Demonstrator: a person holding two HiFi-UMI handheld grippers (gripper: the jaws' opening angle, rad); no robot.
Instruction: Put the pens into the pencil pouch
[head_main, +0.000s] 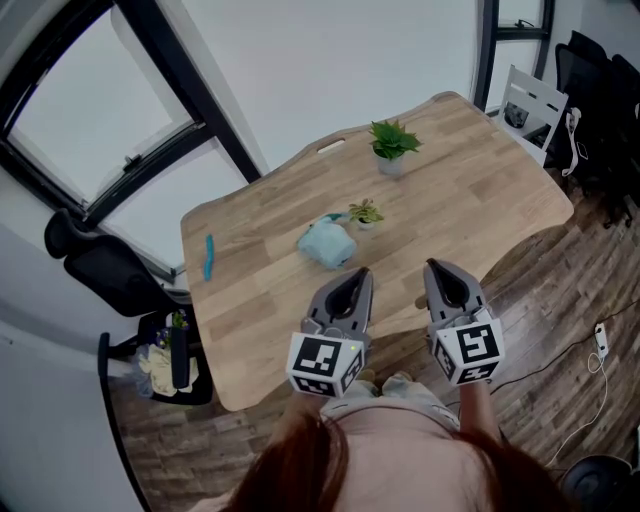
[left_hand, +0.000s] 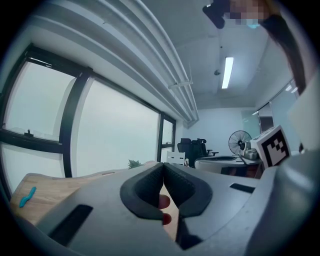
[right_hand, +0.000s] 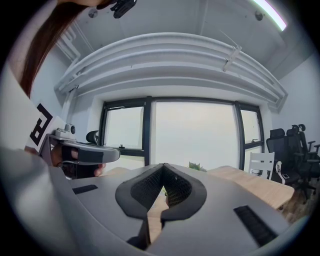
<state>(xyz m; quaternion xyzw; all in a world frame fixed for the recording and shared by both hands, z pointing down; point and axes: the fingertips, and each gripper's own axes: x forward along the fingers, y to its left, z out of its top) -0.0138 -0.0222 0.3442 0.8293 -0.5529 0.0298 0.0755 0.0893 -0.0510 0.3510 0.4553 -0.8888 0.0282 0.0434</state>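
Head view, looking steeply down on a light wooden table (head_main: 480, 190) with a wavy edge. The left gripper (head_main: 360, 273) and the right gripper (head_main: 432, 267) are held side by side over the table's near edge, pointing roughly level toward the far side. Each carries a cube with square markers at its rear.

Left gripper view: the two dark pads are pressed together at the tip, with nothing pinched between them. Right gripper view: the same, jaws together and empty, with the left gripper visible at the left of that view.

The light blue pencil pouch (head_main: 326, 245) lies near the table's middle, just beyond the left gripper's tip. A small potted plant (head_main: 366, 213) stands just beside it on the far right. A blue pen (head_main: 209, 257) lies alone near the table's left edge, well apart from the pouch. A larger potted plant (head_main: 392, 144) stands toward the far side. A black office chair (head_main: 100, 262) stands left of the table.
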